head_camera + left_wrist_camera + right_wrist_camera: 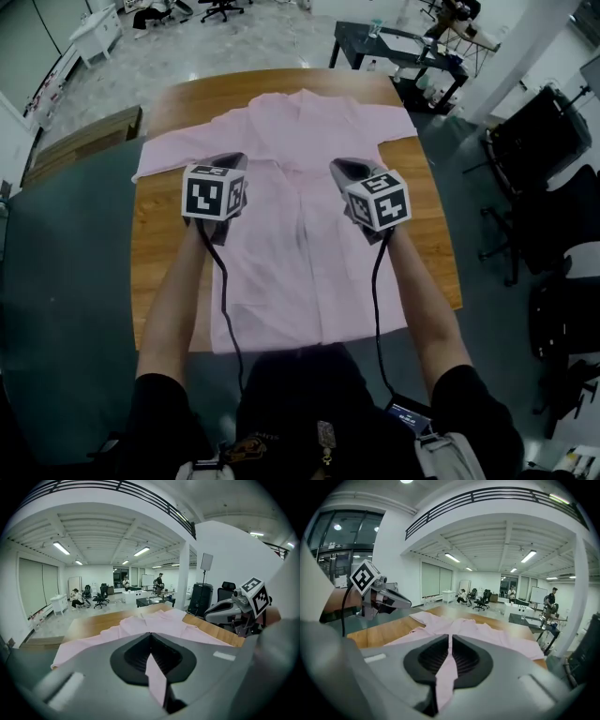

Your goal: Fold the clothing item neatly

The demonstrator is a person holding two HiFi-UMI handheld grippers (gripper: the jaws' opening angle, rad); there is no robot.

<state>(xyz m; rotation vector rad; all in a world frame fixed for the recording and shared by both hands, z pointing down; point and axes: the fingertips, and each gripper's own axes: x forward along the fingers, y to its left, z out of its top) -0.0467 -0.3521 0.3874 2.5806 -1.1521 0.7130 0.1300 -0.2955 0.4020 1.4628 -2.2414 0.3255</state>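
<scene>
Pink shirt pinched in both tongs, nothing folded over so far

The shirt is laid out flat on the wooden surface, with the collar at the far end and the hem by the near edge. The left tongs are clamped shut on a thin strip of the pink fabric, and the right tongs are closed on a strip of it too. Both are held side by side over the shirt's middle, one above each half.
</scene>
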